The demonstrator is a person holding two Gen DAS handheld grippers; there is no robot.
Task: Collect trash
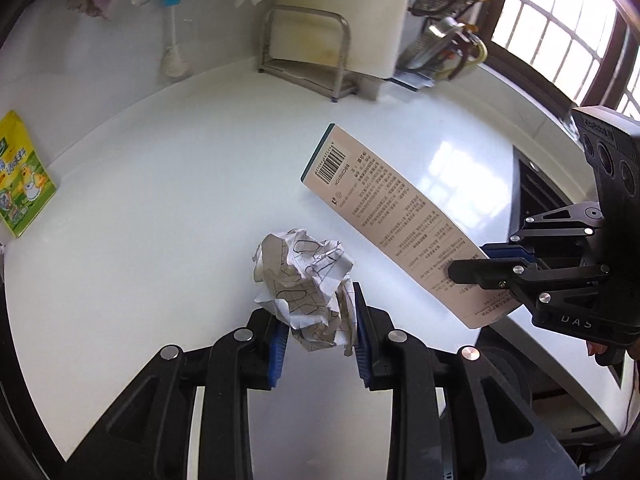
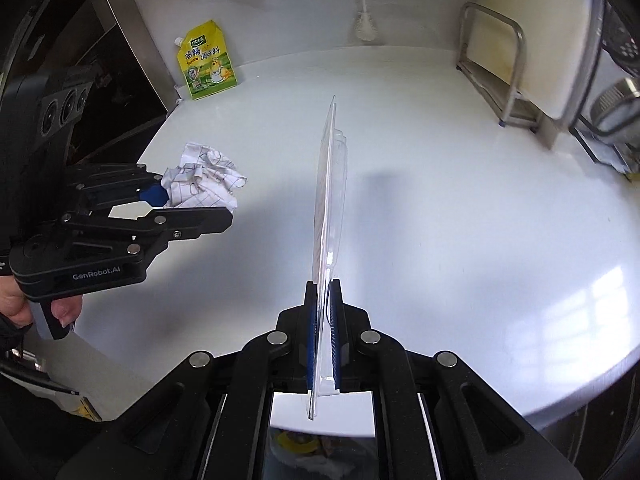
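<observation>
My left gripper (image 1: 320,320) is shut on a crumpled ball of lined paper (image 1: 308,280) and holds it just above the white counter (image 1: 160,220); the ball also shows in the right wrist view (image 2: 204,178), in the left gripper (image 2: 176,206). My right gripper (image 2: 325,312) is shut on a flat blister pack (image 2: 330,200), seen edge-on with its clear plastic bubble. In the left wrist view the pack's printed card back with a barcode (image 1: 384,216) sticks out from the right gripper (image 1: 468,264), held above the counter.
A yellow-green pouch (image 2: 206,66) leans on the back wall by the black stove (image 2: 100,92). A metal rack (image 2: 500,68) with a white board stands at the back right. A bottle brush (image 2: 362,8) and utensils hang on the wall. The counter's front edge (image 2: 560,396) is near.
</observation>
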